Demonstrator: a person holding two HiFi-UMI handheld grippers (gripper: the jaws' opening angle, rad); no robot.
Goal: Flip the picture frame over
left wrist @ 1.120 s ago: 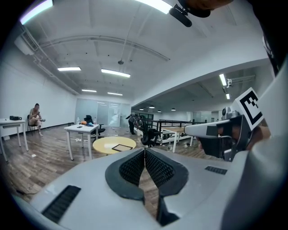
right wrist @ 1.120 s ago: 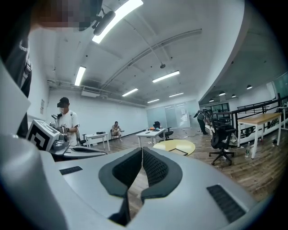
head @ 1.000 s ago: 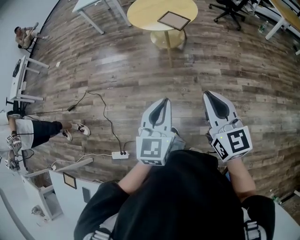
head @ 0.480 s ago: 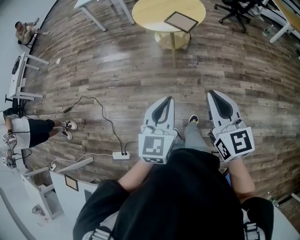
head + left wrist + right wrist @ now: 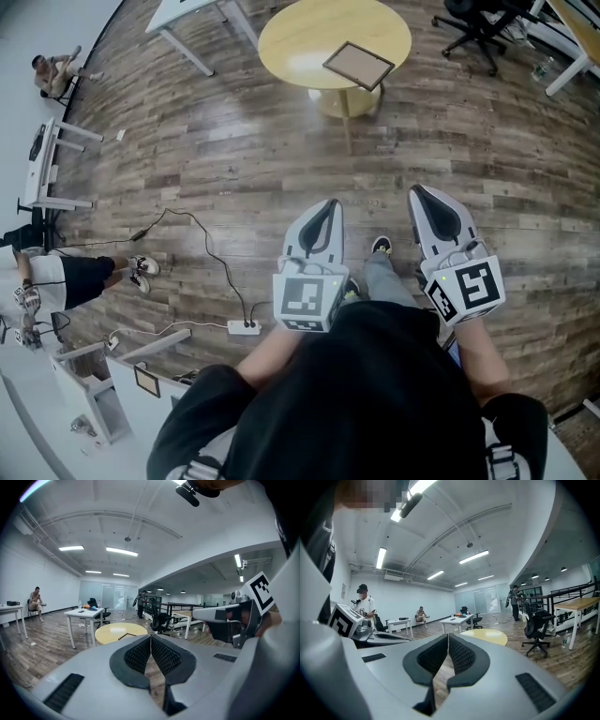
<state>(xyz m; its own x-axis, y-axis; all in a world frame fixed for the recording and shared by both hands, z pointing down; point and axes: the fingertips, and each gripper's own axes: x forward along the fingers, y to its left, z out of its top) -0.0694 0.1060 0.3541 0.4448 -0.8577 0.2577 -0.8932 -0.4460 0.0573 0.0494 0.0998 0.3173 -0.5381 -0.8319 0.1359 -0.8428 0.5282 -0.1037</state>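
While one picture frame (image 5: 357,65) lies on one round table (image 5: 291,37) | left claw (image 5: 329,203) clenched | right claw (image 5: 416,191) clenched

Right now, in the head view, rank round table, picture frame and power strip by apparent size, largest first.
1. round table, largest.
2. picture frame, lying on it.
3. power strip on the floor, smallest though nearer the camera.

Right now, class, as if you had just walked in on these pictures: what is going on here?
A person stands on the wooden floor with a gripper in each hand, held out in front. The left gripper and the right gripper are both shut and empty. The picture frame lies flat on the round yellow table well ahead of them, untouched, so the flip has not begun.
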